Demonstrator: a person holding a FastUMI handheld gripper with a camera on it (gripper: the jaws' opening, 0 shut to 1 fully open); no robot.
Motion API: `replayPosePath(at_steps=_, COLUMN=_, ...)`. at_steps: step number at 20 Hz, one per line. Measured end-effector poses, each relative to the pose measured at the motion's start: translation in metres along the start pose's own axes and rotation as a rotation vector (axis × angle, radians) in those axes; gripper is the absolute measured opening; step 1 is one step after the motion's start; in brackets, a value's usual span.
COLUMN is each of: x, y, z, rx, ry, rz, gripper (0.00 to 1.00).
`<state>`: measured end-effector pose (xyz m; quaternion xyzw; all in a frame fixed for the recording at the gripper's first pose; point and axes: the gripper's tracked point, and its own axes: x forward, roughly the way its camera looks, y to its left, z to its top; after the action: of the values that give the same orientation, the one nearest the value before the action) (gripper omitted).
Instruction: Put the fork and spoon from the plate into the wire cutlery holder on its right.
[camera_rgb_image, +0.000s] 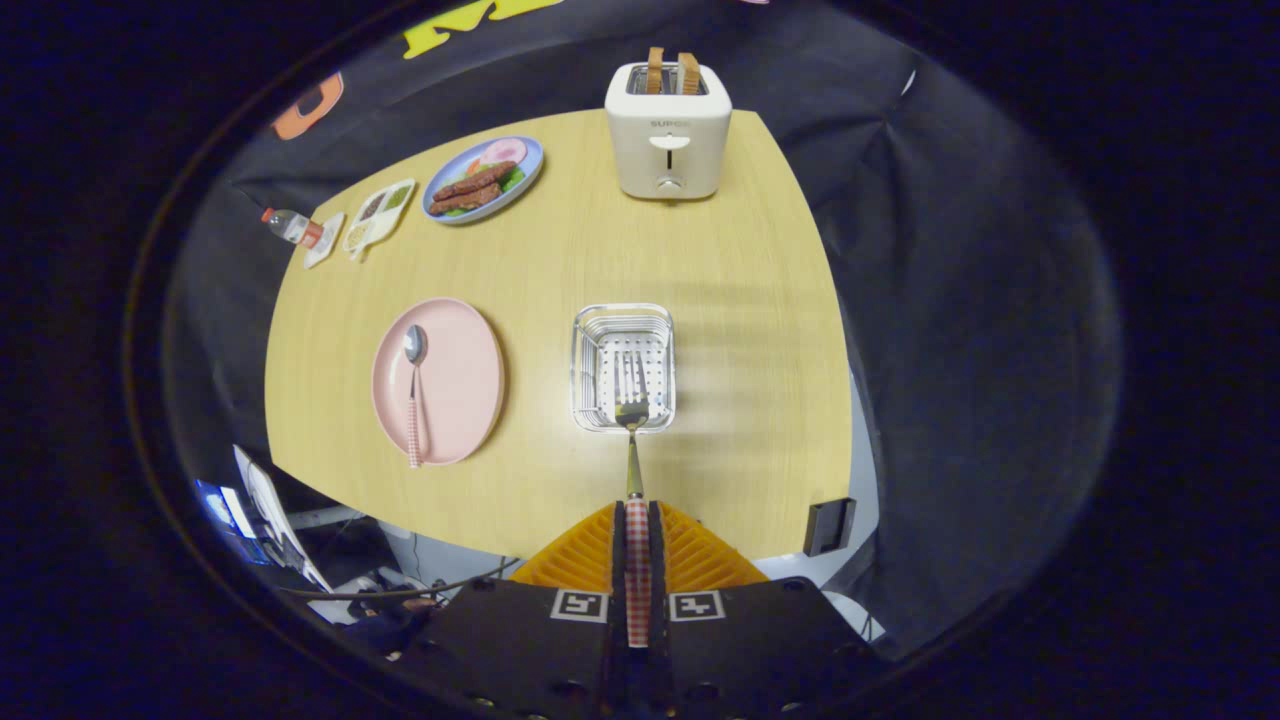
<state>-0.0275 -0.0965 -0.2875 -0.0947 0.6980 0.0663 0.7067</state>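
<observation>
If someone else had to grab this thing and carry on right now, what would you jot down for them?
Claw: shut on the fork, gripping its checked handle, tines pointing ahead.
Fork: held over the holder, tines above its opening; not let go yet.
Spoon: lying on the pink plate, left of the holder, untouched.
Done: fork picked off the plate and brought to the holder.
Left: lower the fork in and release it, then go back for the spoon and put it in too.
Further back on the table: a toaster and a plate of food, not part of the job.
</observation>
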Motion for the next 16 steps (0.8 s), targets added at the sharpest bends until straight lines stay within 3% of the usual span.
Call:
replayPosePath(at_steps=3, x=0.009, y=-0.001, z=0.006, rx=-0.002, ry=0.086, rz=-0.037, gripper=0.08)
replayPosePath(at_steps=14, x=0.042, y=0.023, z=0.031, rx=-0.049, ry=0.345, rz=-0.017, gripper=0.08)
replayPosePath(at_steps=16, x=0.049, y=0.022, z=0.04, rx=-0.056, ry=0.337, rz=-0.031, gripper=0.08)
